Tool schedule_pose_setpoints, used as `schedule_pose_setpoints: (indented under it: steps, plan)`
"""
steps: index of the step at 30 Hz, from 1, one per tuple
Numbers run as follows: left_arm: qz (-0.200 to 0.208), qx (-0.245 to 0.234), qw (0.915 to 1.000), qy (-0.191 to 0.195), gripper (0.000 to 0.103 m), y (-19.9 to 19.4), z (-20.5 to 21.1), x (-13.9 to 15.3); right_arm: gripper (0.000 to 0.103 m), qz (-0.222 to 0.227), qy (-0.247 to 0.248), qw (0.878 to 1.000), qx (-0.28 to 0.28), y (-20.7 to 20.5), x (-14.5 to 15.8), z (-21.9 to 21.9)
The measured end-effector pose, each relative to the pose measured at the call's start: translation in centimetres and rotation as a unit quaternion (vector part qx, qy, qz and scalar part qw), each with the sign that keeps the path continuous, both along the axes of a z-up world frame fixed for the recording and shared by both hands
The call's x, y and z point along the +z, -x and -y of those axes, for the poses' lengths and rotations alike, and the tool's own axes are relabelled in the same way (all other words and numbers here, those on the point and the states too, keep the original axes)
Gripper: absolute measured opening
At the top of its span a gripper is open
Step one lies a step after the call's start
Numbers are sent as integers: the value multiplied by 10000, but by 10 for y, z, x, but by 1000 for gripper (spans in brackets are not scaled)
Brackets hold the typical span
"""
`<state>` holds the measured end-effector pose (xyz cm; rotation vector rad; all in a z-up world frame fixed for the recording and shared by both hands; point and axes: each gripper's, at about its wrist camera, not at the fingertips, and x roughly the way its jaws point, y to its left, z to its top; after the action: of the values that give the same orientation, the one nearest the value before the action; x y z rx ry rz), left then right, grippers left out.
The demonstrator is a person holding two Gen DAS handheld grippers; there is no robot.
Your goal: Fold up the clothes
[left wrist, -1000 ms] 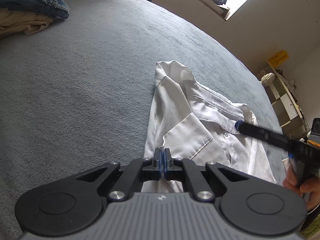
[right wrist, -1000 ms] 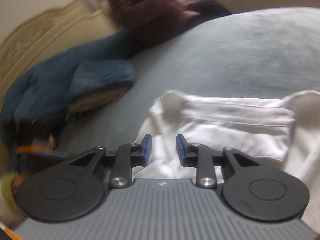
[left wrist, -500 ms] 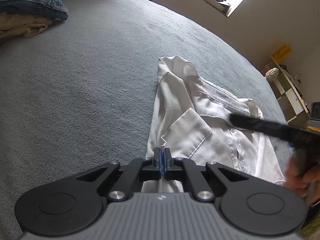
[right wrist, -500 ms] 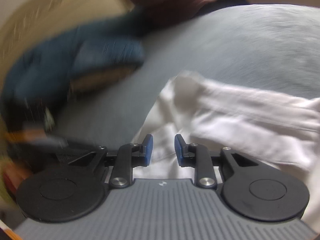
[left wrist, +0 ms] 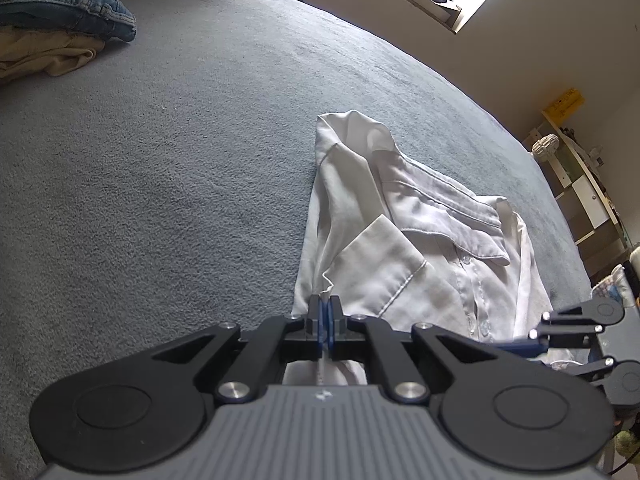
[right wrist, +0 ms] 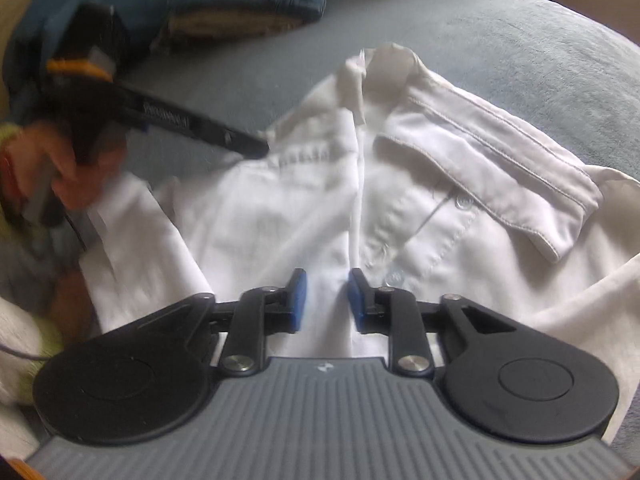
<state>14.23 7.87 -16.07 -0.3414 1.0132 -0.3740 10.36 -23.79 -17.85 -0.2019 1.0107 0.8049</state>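
White cotton shirt point(left wrist: 400, 272), part folded, lies on the grey bed point(left wrist: 180, 160), collar away from the person, button strip up. Folded jeans point(left wrist: 60, 4) sit well apart at the far corner.

Left hand-held gripper point(left wrist: 325, 320): jaws fully together, pinching a small peak of the shirt's near left edge just beside the turned-back cuff. It has not shifted over the last second.

Right hand-held gripper point(right wrist: 323, 296): this is the change. A second ago it reached across the shirt near the collar; now it has pulled back to the near edge and sits over the button strip. Its jaws are closing, a raised crease of cloth standing between the blue pads, which in this view do not yet press on it.

Reading: both grippers now line up along the near edge, so the second pinch looks about to land. Likely next, a lift and fold toward the collar. Risk: the thin crease slips out before the pads meet.
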Motion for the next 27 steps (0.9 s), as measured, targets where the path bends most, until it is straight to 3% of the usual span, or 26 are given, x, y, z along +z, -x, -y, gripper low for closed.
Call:
schedule_pose_setpoints:
  steps: [3, 12, 16, 21, 27]
  plan:
    - [-8, 11, 10000, 7, 3, 0, 0, 1, 0, 108, 41, 9999, -124, 7, 4, 2]
    - [-14, -14, 10000, -7, 3, -2, 2, 2, 3, 418, 298, 9959, -748, 20, -3, 5]
    - [55, -16, 10000, 15, 4, -1, 1, 5, 4, 685, 277, 9935, -867, 22, 18, 4]
    - [352, -41, 9993, 112, 4, -1, 3, 15, 5, 1117, -40, 9932, -333, 16, 44, -24]
    - [498, -228, 9984, -110, 4, -8, 18, 15, 5, 1218, -30, 9925, -90, -16, 27, -63]
